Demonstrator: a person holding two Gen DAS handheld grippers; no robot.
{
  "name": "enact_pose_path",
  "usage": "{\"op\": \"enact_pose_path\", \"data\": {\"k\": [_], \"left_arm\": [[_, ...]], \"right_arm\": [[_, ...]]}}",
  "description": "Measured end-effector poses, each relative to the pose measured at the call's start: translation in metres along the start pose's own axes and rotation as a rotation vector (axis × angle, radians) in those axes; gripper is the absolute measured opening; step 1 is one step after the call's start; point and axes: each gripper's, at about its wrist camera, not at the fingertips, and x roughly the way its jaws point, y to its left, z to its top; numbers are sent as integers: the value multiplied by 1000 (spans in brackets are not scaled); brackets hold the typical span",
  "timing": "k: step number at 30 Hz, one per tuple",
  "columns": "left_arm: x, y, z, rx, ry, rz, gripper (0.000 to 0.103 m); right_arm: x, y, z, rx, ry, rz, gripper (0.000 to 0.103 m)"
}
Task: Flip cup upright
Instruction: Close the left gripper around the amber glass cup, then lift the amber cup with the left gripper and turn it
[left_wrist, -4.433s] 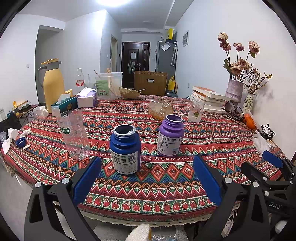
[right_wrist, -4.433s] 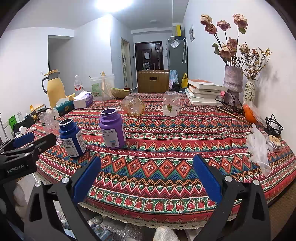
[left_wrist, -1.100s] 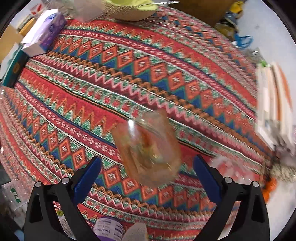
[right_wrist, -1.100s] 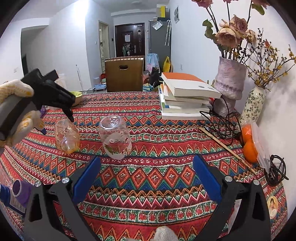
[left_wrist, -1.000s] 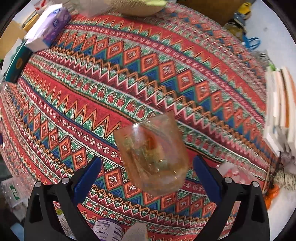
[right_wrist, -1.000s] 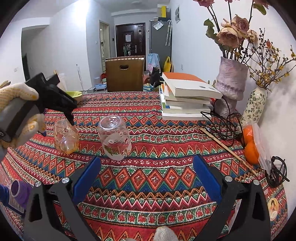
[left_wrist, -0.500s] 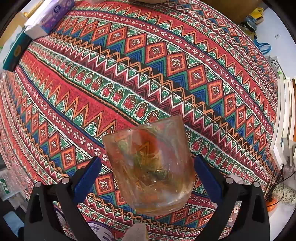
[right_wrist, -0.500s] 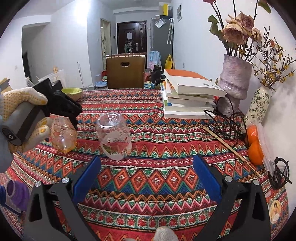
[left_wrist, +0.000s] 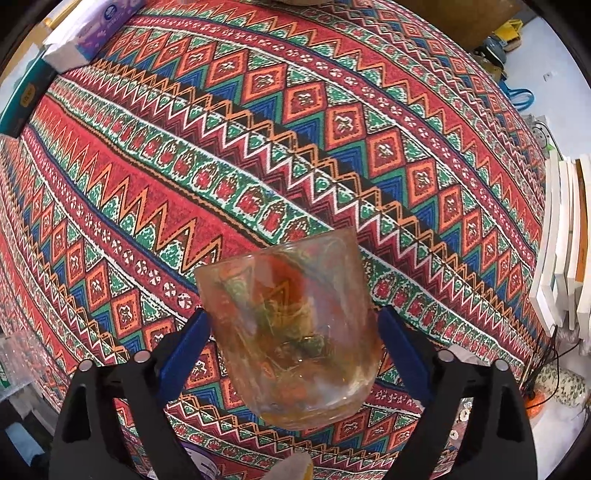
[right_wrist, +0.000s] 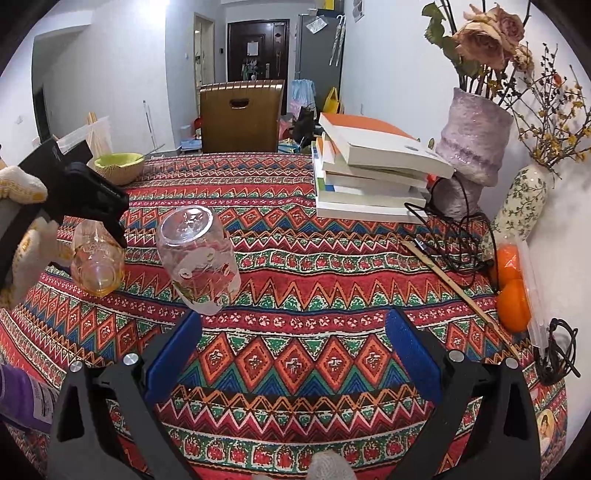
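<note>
Amber cup (left_wrist: 291, 332) on its side between the pads (left_wrist: 197, 332) of the left claw (left_wrist: 294, 326) — squeeze unclear — set for tipping up; right claw (right_wrist: 293, 332) wide open, empty.

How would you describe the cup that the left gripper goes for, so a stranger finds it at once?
Start at the stack of books on the patterned tablecloth, then look far left to two glass cups. The one meant is the amber cup lying on its side between the left gripper's blue pads; its neighbour, the clear cup, stands upside down with red-and-white prints.
</note>
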Motion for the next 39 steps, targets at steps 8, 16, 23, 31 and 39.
{"op": "enact_pose_path", "data": {"k": [8,16,23,31,39], "left_arm": [[3,-1,10,-22,42,-31,84],[6,3,9,-13,60,-33,82],[4,10,0,2,60,-31,81],[-4,8,-11,22,60,-32,80],[-12,10,-23,37,55,-39,79]], "right_arm": [[0,6,4,-7,-2,5,96],[7,19,9,-51,58,51,96],[13,23,10,-52,93,69,96],[5,25,8,-50,83,67,96],[-8,25,7,-44,67,61,96]]}}
